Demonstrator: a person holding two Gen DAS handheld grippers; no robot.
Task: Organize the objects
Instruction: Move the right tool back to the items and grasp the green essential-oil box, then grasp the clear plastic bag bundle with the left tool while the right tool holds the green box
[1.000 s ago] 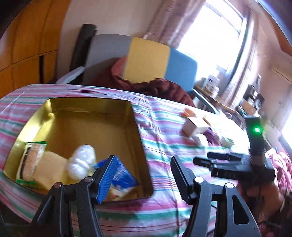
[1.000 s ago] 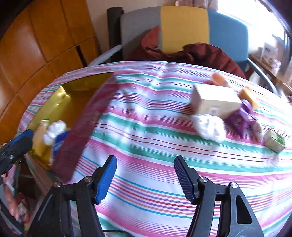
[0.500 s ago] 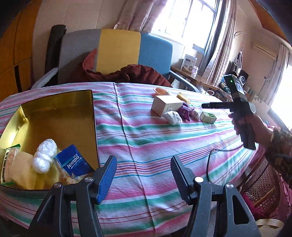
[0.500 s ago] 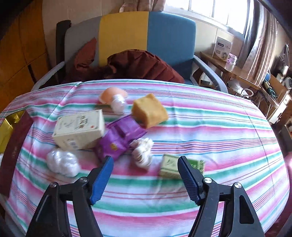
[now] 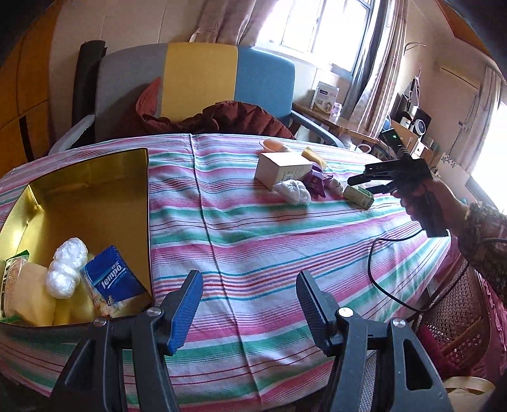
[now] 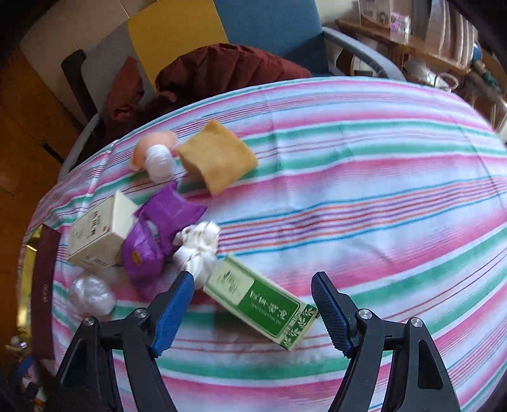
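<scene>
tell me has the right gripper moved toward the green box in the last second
Yes. The right gripper has gone from the tablecloth's box end to the green box, now between its open fingers.

L gripper point(image 5: 248, 302) open; R gripper point(image 5: 364, 183) prob. over green box point(image 5: 358, 196).

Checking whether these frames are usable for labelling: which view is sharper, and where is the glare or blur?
Left wrist view: sharp, Tempo pack lettering readable, but the window is blown out. Right wrist view: softer with motion blur, the green box small print smeared. Both bend the table edge, as fisheye lenses do.
</scene>
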